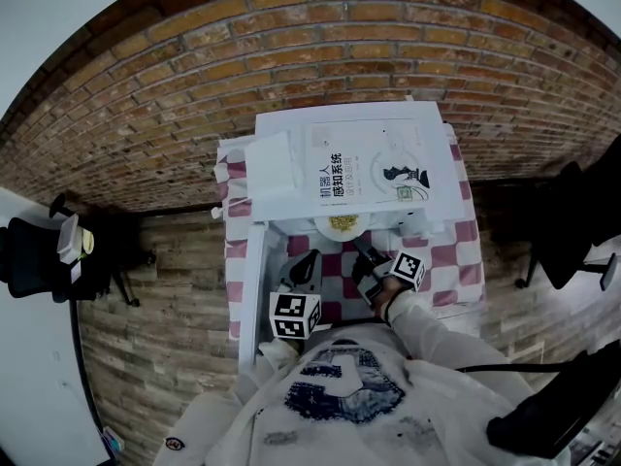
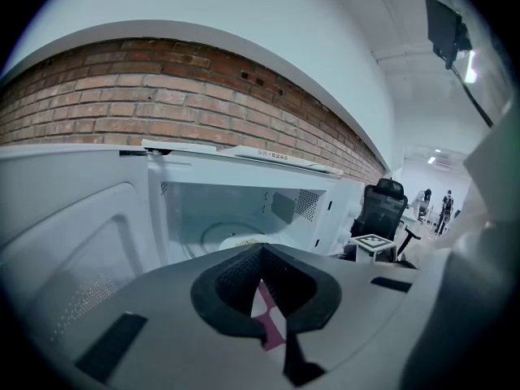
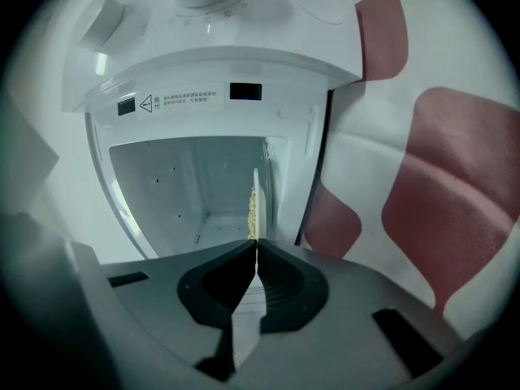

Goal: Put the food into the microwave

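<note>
**Figure. Loading a plate into an open oven, head view with both gripper views.**

The microwave [image 1: 281,132] sits at the centre of the head view on a red-and-white checked tablecloth [image 1: 468,250], backed by a brick wall [image 1: 146,115]. A book [image 1: 378,168] lies on its top. Its door [image 1: 250,289] is swung out to the lower left, so the cavity is open to the person standing in front.

The plate [image 1: 342,225] lies at the mouth of the cavity, just under the front edge of the oven top. It carries the pale yellow food [image 3: 251,205]. In the right gripper view the plate appears edge-on as a thin upright line at frame centre, with the food on its left face. This suggests the tool is rolled onto its side so that its jaws meet the thin rim from above and below.

The right gripper [image 3: 256,245] is clenched on the near rim of the plate, its jaws drawn almost together with only the rim between them. It points nearly level into the oven, which suits sliding the plate inward.

The left gripper [image 2: 260,252] waits at lower centre beside the open door. Its jaws are closed tip to tip and grasp nothing; only tablecloth shows through the gap behind them. In this position it seems to be kept clear of the plate's path.
</note>
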Demonstrator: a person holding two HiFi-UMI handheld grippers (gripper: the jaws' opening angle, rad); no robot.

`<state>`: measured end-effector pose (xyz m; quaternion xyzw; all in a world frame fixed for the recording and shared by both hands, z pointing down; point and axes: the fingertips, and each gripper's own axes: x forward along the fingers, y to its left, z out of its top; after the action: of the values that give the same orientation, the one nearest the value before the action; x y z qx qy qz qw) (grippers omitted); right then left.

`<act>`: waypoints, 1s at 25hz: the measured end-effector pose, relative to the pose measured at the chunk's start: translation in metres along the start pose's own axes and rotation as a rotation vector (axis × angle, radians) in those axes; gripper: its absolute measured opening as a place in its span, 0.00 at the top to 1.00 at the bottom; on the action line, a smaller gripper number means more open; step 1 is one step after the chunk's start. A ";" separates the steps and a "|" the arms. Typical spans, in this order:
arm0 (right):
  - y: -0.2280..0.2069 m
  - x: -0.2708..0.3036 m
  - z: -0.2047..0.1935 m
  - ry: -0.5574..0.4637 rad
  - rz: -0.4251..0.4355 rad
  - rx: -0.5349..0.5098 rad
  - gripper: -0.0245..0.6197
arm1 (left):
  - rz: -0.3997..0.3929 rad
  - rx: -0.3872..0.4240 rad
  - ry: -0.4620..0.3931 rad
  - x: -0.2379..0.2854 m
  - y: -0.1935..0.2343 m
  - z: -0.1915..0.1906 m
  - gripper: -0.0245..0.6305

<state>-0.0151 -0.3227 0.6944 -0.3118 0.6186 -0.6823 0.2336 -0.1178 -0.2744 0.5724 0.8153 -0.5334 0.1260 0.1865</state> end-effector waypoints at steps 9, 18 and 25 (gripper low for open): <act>-0.001 0.014 0.007 -0.021 -0.020 -0.010 0.94 | 0.008 -0.006 0.002 -0.001 0.004 0.001 0.95; 0.000 0.028 0.014 -0.029 -0.041 -0.007 0.94 | 0.018 -0.012 0.003 -0.001 0.009 0.001 0.95; 0.002 0.036 0.017 -0.022 -0.044 -0.016 0.94 | 0.024 -0.017 0.006 -0.001 0.010 0.001 0.95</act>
<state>-0.0279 -0.3598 0.6982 -0.3347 0.6145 -0.6787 0.2229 -0.1275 -0.2779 0.5726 0.8069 -0.5437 0.1262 0.1934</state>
